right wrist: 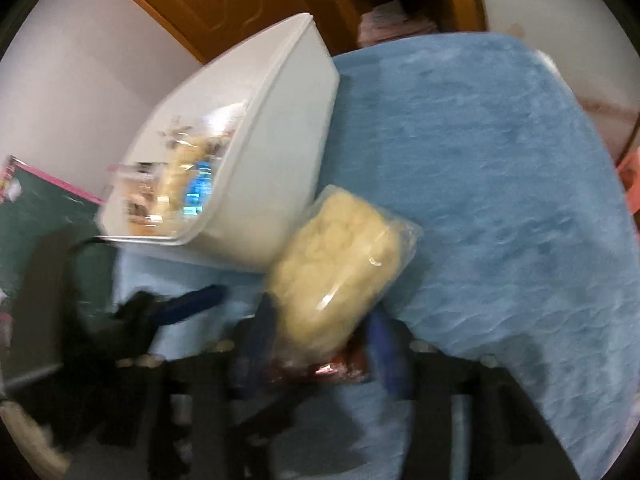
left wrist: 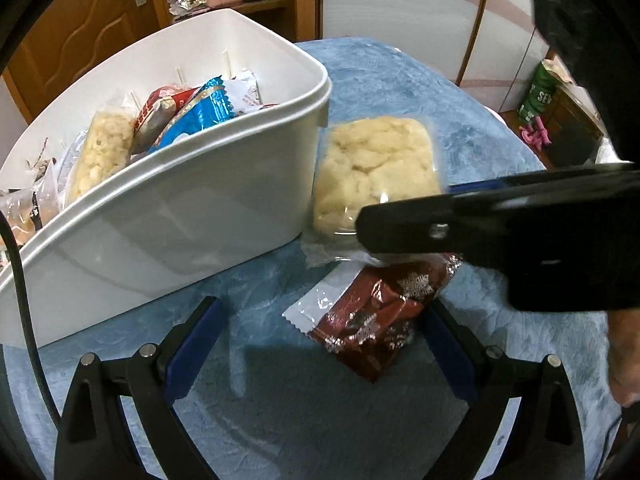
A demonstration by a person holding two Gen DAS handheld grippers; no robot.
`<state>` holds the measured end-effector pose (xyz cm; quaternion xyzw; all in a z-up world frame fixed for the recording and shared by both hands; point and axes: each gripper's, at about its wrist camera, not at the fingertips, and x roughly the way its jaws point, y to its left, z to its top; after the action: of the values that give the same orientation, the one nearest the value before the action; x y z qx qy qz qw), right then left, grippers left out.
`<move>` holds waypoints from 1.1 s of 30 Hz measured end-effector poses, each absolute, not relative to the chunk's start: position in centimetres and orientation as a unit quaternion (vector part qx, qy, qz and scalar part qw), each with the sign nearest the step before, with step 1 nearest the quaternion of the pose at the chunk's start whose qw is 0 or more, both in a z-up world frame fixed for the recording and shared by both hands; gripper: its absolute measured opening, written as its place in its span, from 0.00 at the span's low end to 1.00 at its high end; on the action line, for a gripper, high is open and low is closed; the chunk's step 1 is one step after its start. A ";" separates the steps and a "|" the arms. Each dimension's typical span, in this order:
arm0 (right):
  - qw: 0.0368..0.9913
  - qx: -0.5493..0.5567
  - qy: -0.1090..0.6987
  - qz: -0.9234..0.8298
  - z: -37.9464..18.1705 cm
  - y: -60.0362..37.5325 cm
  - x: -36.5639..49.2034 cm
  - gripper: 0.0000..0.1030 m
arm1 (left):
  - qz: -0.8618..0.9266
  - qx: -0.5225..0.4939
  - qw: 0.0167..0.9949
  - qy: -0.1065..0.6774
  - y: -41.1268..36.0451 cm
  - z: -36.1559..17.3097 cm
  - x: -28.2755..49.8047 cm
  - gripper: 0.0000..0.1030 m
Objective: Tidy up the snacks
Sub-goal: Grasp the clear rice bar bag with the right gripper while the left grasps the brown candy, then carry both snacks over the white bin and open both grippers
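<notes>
Gripping crinkly clear pouch [left wrist: 372, 176] — lumpy pale puffs, plush blue cloth [left wrist: 400, 92]

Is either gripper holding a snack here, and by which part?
The right gripper pinches the clear pale-snack packet by its near end. The left gripper is open, holding nothing.

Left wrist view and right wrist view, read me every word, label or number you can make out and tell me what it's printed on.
"SE": white letters on the green bag at the far right; the rest is cut off.
Red and blue foil wrappers in the white plastic bin: print too small to read.
Dark red snowflake-patterned packet: no readable words.
Right wrist view: too blurred, nothing readable.
</notes>
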<state>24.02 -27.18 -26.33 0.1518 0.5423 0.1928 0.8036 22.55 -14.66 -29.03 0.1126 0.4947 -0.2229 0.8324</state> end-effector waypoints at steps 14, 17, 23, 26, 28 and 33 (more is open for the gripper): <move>0.833 0.207 0.500 0.116 -24.8 -33.2 19.5 0.39 | -0.246 0.158 0.824 0.486 -18.2 -29.1 23.1 0.95; 0.835 0.217 0.494 0.103 -24.7 -34.0 18.9 0.39 | -0.250 0.149 0.820 0.493 -19.4 -29.5 23.5 0.95; 0.838 0.234 0.485 0.088 -24.5 -34.9 17.5 0.39 | -0.275 0.159 0.819 0.479 -20.8 -28.7 23.1 0.47; 0.839 0.238 0.481 0.085 -24.3 -35.1 16.6 0.39 | -0.267 0.170 0.816 0.484 -21.2 -28.4 22.3 0.39; 0.840 0.242 0.478 0.085 -24.0 -35.1 16.0 0.38 | -0.270 0.175 0.814 0.484 -21.1 -28.0 21.6 0.38; 0.845 0.234 0.471 0.096 -22.6 -34.3 14.5 0.38 | -0.273 0.160 0.821 0.476 -19.1 -25.8 19.2 0.37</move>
<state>14.47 -34.34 -22.59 0.2342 0.4712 0.0960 0.8449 19.21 -19.06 -25.80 0.1600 0.4757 -0.2725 0.8209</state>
